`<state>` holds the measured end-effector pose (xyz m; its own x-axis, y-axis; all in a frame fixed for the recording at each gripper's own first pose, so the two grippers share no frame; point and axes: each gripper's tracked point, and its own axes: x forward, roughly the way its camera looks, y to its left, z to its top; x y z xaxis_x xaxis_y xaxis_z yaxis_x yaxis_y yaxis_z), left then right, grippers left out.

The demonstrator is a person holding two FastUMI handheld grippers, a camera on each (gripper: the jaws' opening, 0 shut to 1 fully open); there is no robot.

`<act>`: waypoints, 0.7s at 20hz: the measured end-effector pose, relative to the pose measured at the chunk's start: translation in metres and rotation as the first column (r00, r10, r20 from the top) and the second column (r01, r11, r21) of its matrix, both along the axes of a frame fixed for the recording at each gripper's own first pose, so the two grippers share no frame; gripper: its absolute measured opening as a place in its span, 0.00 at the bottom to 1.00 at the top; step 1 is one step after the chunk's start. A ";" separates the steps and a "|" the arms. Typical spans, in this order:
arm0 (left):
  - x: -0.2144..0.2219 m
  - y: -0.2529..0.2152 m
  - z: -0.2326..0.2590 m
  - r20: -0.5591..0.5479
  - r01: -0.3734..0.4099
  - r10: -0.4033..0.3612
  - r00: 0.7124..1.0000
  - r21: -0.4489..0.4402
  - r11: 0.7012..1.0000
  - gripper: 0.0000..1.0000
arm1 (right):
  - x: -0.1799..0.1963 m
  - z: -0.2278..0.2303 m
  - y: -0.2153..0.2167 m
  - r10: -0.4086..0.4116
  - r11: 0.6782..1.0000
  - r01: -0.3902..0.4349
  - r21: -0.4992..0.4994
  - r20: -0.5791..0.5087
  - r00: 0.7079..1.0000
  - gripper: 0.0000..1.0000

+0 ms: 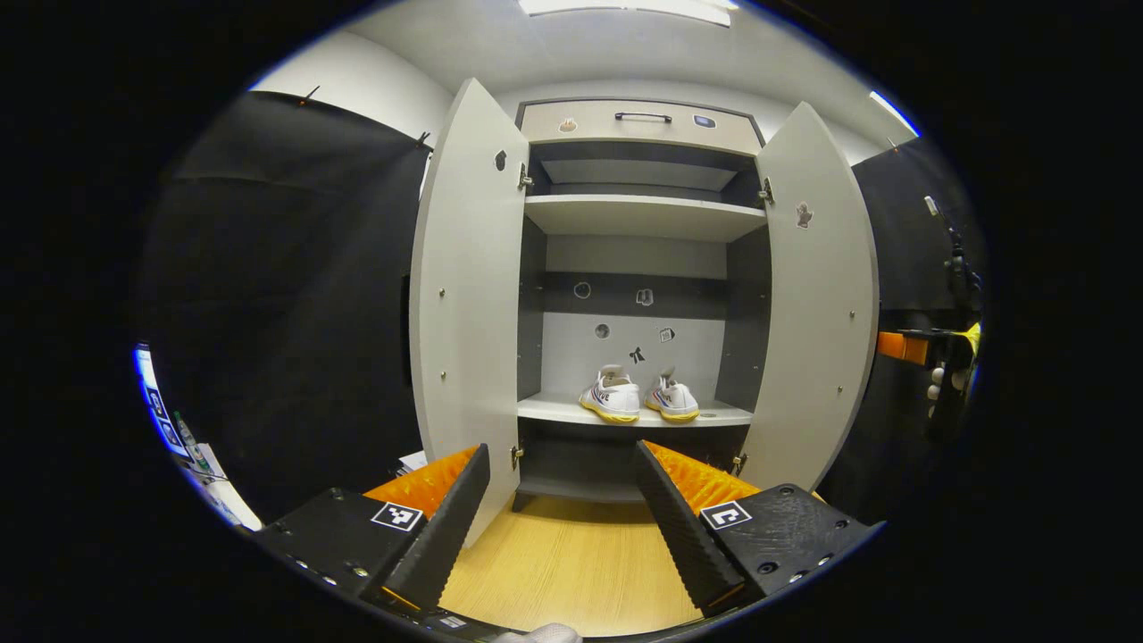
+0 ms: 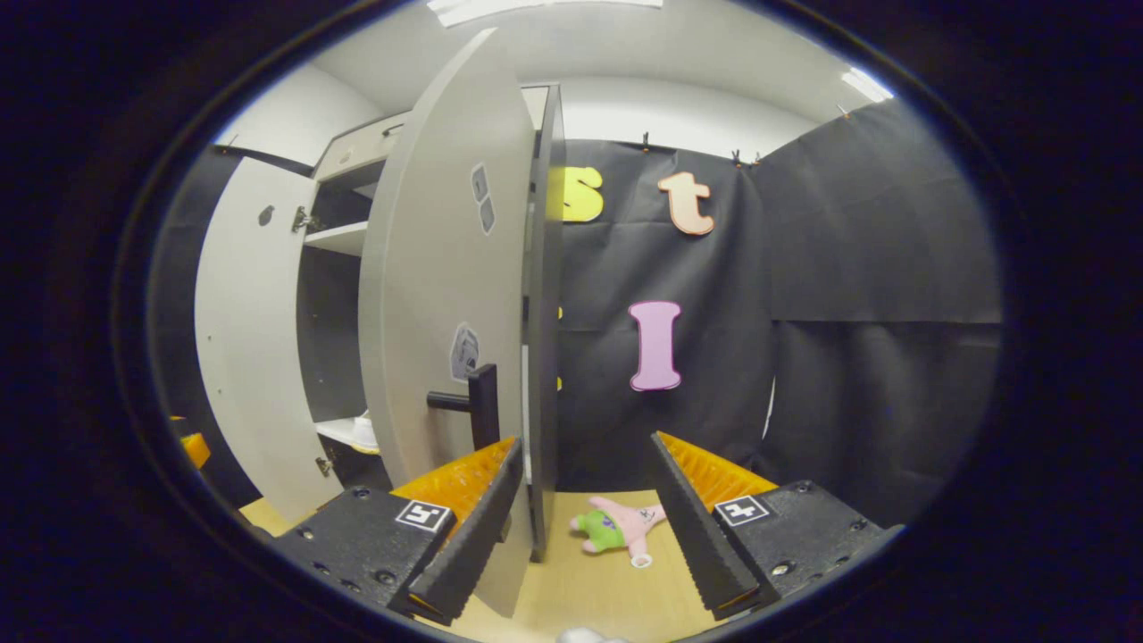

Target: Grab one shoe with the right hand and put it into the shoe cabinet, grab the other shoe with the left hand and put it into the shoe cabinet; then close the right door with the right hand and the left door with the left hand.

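Both shoes are in the shoe cabinet point(image 1: 638, 219): left shoe point(image 1: 612, 396) and right shoe point(image 1: 672, 398) sit side by side on the lower shelf point(image 1: 554, 409), toes toward the camera, just apart from each other. Both doors are wide open in the left gripper view: left door point(image 1: 464, 295) and right door point(image 1: 817, 295) swung outward. Left gripper point(image 1: 563, 505) sits back from the cabinet, centred on the opening, jaws spread wide with nothing between them, wood floor point(image 1: 571, 563) below. Right gripper point(image 2: 585, 513) is at the outer face of the right door, right by its edge; jaws wide apart, holding nothing. The door's dark handle point(image 2: 478, 402) sits just above the left finger; can't tell if there's contact. A plush toy point(image 2: 621, 529) lies on the floor between the right jaws, farther off, near the black cloth wall point(image 2: 848, 295).
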<state>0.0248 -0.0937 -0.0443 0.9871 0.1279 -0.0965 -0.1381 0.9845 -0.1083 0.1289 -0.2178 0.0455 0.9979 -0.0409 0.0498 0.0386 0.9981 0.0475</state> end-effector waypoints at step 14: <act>-0.006 0.031 0.004 -0.007 -0.024 0.024 1.000 0.020 1.000 0.97 | 0.037 0.002 0.159 0.306 0.952 -0.305 0.031 -0.017 0.952 0.96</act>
